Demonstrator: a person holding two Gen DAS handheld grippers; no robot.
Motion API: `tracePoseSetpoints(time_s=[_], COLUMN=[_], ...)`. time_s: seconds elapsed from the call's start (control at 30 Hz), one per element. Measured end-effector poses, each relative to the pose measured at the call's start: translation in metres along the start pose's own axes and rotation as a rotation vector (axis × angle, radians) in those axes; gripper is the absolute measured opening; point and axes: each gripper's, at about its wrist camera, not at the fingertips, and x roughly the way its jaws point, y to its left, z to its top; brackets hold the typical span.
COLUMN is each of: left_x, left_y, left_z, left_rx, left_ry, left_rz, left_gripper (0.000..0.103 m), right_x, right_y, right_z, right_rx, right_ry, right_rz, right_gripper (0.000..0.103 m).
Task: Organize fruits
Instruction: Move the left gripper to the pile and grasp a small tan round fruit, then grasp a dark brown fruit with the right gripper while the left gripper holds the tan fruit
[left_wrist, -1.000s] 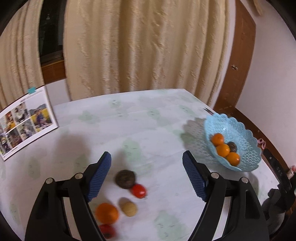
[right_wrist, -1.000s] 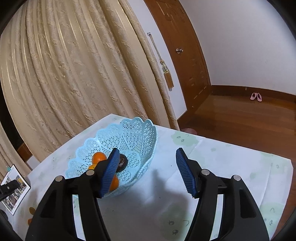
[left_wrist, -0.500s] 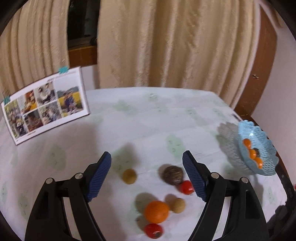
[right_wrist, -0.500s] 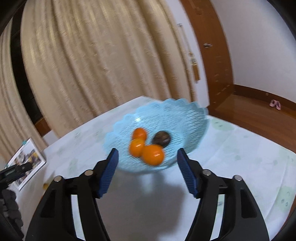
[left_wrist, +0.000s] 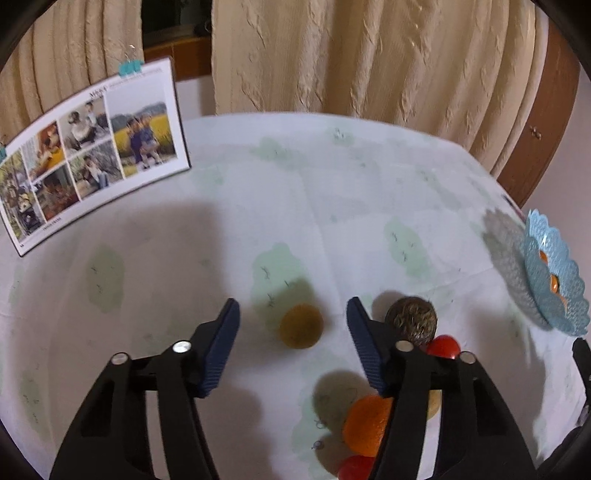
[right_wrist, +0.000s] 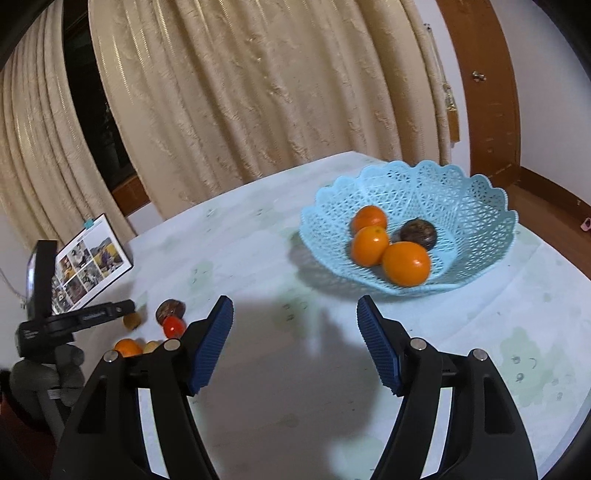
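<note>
My left gripper (left_wrist: 293, 334) is open, its jaws on either side of a small yellow-brown fruit (left_wrist: 301, 326) on the table. To its right lie a dark brown fruit (left_wrist: 412, 323), a red tomato (left_wrist: 443, 346), an orange (left_wrist: 365, 424), a pale fruit (left_wrist: 434, 404) and another tomato (left_wrist: 354, 467). My right gripper (right_wrist: 295, 341) is open and empty above the table, short of the blue basket (right_wrist: 476, 206), which holds three oranges (right_wrist: 406, 263) and a dark fruit (right_wrist: 418, 232). The basket also shows at the right edge of the left wrist view (left_wrist: 543, 291).
A photo collage card (left_wrist: 92, 147) stands at the table's far left. Beige curtains (left_wrist: 369, 55) hang behind the table, and a wooden door (right_wrist: 487, 85) is at the right. The left gripper and the loose fruits (right_wrist: 170, 314) show at the left of the right wrist view.
My left gripper has swung left and come down close to the yellow-brown fruit, which now sits between its jaws. My right gripper has turned left, so the basket has shifted right in its view.
</note>
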Motion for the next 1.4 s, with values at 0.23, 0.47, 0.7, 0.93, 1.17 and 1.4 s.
tracePoseSetpoints(time_s=[0.23, 0.47, 0.7, 0.93, 1.17, 1.4], left_x=[0.015, -0.009, -0.042, -0.061, -0.069, -0.068], left_y=[-0.004, -0.002, 0.002, 0.007, 0.013, 0.015], left_z=[-0.007, 0.004, 0.015, 0.02, 0.023, 0.024], left_rx=[0.027, 0.022, 0.006, -0.011, -0.031, -0.038], left_ry=[0.023, -0.035, -0.112, -0.151, -0.17, -0.164], left_rz=[-0.004, -0.007, 0.001, -0.014, -0.017, -0.017], left_gripper=[0.027, 0.026, 0.026, 0.026, 0.026, 0.026], right_x=[0.009, 0.02, 0.049, 0.095, 0.137, 0.157], right_y=[0.008, 0.032, 0.079, 0.121, 0.144, 0.151], right_z=[0.001, 0.009, 0.016, 0.01, 0.004, -0.002], right_rx=[-0.009, -0.071, -0.189, -0.265, -0.309, -0.34], right_ry=[0.045, 0.089, 0.175, 0.309, 0.39, 0.427], right_rz=[0.044, 0.11, 0.195, 0.253, 0.25, 0.219], right_gripper=[0.071, 0.071, 0.071, 0.071, 0.07, 0.058])
